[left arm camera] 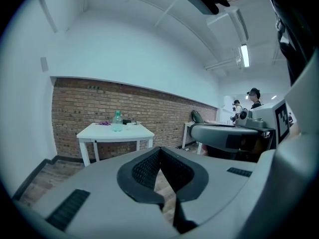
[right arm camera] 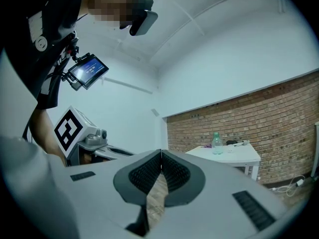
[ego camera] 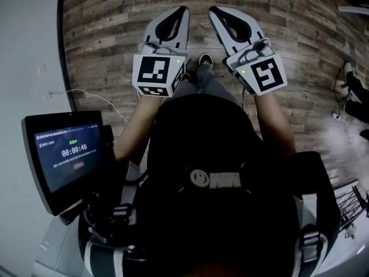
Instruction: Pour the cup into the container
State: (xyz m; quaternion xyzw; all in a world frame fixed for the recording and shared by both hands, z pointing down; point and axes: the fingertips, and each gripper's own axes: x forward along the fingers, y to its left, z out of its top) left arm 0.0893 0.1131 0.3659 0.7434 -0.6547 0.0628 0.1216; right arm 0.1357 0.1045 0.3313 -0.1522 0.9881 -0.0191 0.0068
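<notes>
Far off, a white table (left arm camera: 134,132) stands against a brick wall. It carries a clear greenish bottle (left arm camera: 117,121), a purple object (left arm camera: 103,123) and a small pale item (left arm camera: 130,124) that may be the cup; it is too small to tell. The right gripper view shows the same table (right arm camera: 239,158), bottle (right arm camera: 216,143) and small item (right arm camera: 230,149). My left gripper (ego camera: 181,10) and right gripper (ego camera: 214,10) hang side by side over the wooden floor, far from the table. Both are shut with nothing between the pads (left arm camera: 149,168), (right arm camera: 172,171).
A tablet screen (ego camera: 66,154) is mounted at the person's left. A cable (ego camera: 98,97) lies on the floor by the white wall. A second table (left arm camera: 197,127) and people (left arm camera: 255,97) are at the far right. A wire rack (ego camera: 351,199) sits at the lower right.
</notes>
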